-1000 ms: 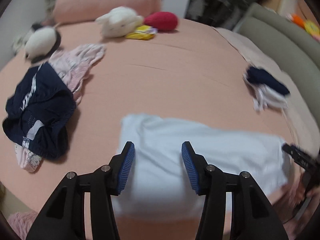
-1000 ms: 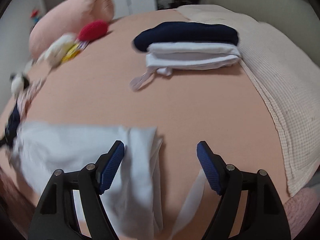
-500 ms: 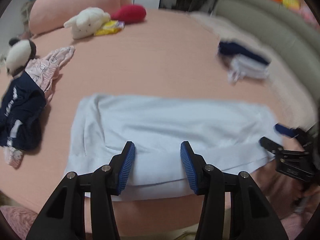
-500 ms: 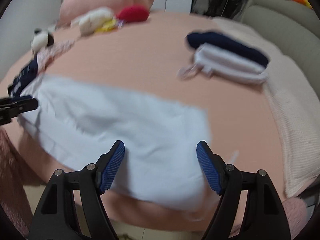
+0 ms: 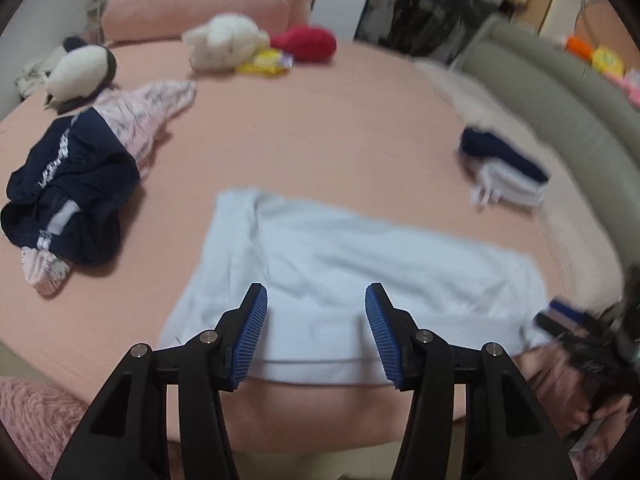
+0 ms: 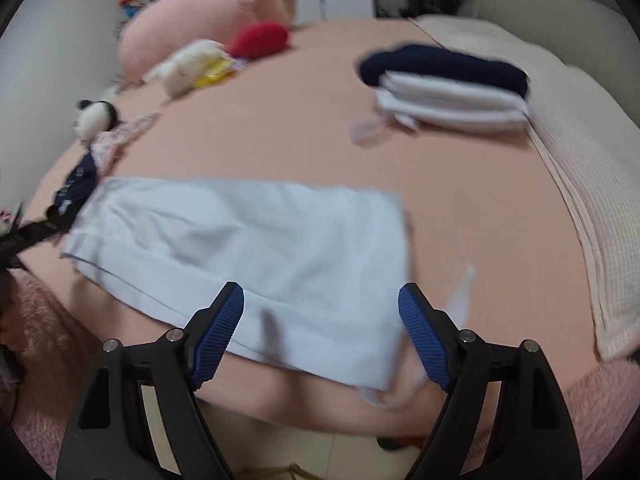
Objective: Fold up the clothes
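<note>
Pale blue garment (image 5: 360,280) spread flat across lower centre of frame on pink bed (image 5: 320,120), near hem at bed edge, partly folded lengthwise by look.

Left gripper (image 5: 316,334) released, jaws apart, nothing between, above hem. Right gripper (image 6: 320,336) likewise spread wide, empty, over garment's right end.

Folded stack (image 6: 448,92) upper right; unfolded dark and pink heap (image 5: 72,184) left.

For next fold, judged: pinch 2 hem corners together, lift evenly, keep edges aligned, avoid dragging off bed edge.

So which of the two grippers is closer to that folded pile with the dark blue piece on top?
The right. The right gripper hangs over the pale blue garment's end nearer the folded pile. The left gripper is over the opposite end, by the unfolded navy clothes.
</note>
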Available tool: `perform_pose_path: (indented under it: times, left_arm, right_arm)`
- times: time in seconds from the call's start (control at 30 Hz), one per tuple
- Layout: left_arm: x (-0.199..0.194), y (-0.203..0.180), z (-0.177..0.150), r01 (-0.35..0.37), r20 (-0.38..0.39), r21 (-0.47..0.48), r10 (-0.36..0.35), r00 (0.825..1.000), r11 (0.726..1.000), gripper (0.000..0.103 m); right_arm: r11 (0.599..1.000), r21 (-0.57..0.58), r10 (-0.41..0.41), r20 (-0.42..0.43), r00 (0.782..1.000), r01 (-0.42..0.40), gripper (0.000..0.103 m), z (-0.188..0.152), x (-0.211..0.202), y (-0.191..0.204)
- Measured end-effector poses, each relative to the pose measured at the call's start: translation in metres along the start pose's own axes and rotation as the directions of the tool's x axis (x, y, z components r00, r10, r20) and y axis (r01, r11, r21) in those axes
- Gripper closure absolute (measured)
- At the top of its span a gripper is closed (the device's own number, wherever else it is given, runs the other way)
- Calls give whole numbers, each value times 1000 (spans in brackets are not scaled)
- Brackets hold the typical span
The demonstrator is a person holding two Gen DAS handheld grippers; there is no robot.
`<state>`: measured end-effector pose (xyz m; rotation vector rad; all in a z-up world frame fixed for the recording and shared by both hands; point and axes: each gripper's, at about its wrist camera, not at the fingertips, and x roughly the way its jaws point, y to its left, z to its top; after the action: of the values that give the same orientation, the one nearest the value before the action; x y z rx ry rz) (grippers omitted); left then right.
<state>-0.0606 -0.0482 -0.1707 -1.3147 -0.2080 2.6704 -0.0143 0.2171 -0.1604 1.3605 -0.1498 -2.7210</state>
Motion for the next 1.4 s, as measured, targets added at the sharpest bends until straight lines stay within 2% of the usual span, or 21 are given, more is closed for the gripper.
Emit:
perform_pose_path:
  times: [0.07,0.17,0.33,0.43,0.53,0.6,0.67,0.73,0.8,0.9,0.97,1.03,1.13,1.2,1.3,1.33,1.4]
  left_arm:
    - [3,-14,-4,-11,-11,66,12,1000,998,50]
    - [7,-34,-10,-26,-27,166,31,999,986,50]
    - [14,-68,-20,-47,-48,327,66,997,944,50]
    - [25,-82,-27,-25,-90,387,65,994,922,50]
    - [35,-83,-30,-25,-134,393,84,987,919,50]
    - [35,-77,-33,16,-197,353,57,979,936,51]
    - [32,-67,-33,72,-255,289,4,967,955,51]
    - [23,-54,-26,129,-250,204,-76,965,971,51]
    - [14,-40,-16,168,-217,124,-138,966,978,51]
    - [2,-17,19,133,-45,33,-131,990,991,49]
    - [10,-1,38,79,5,-14,-79,997,997,48]
    - [32,20,53,7,-13,-68,-8,1000,998,48]
    - [54,47,60,-22,-42,-140,17,999,990,48]
    - [66,52,58,-34,-55,-175,25,998,984,48]
    - [78,74,48,-81,-95,-278,56,994,957,46]
    - [78,79,46,-79,-90,-305,54,994,949,45]
    - [68,84,47,-31,-32,-344,21,999,939,45]
  right_arm:
    - [999,-41,32,-9,999,-32,22,-2,2,14]
    - [987,-156,-31,-42,999,24,22,-12,17,34]
    - [970,-241,-36,-63,997,20,22,-23,16,47]
    - [968,-247,-56,-49,997,42,22,-25,13,48]
    - [985,-173,-3,-18,1000,0,22,-18,7,38]
    - [993,-117,33,21,999,-31,22,-12,1,29]
    - [997,-80,1,16,1000,0,22,-9,5,21]
    - [997,-54,-52,-24,998,51,22,-7,14,12]
    - [997,-62,-48,-91,995,43,25,-11,27,6]
    - [999,-39,-5,-41,999,3,28,-4,17,1]
    - [1000,-6,-10,6,1000,10,27,6,13,-9]
    - [1000,27,-16,54,998,14,26,16,9,-20]
    - [994,88,-76,64,995,70,26,35,19,-44]
    - [984,129,-127,42,991,120,26,43,30,-63]
    - [973,146,-170,-71,983,178,27,36,61,-80]
    - [973,148,-172,-62,983,180,26,33,62,-80]
    - [968,140,-202,-55,978,208,25,31,60,-79]
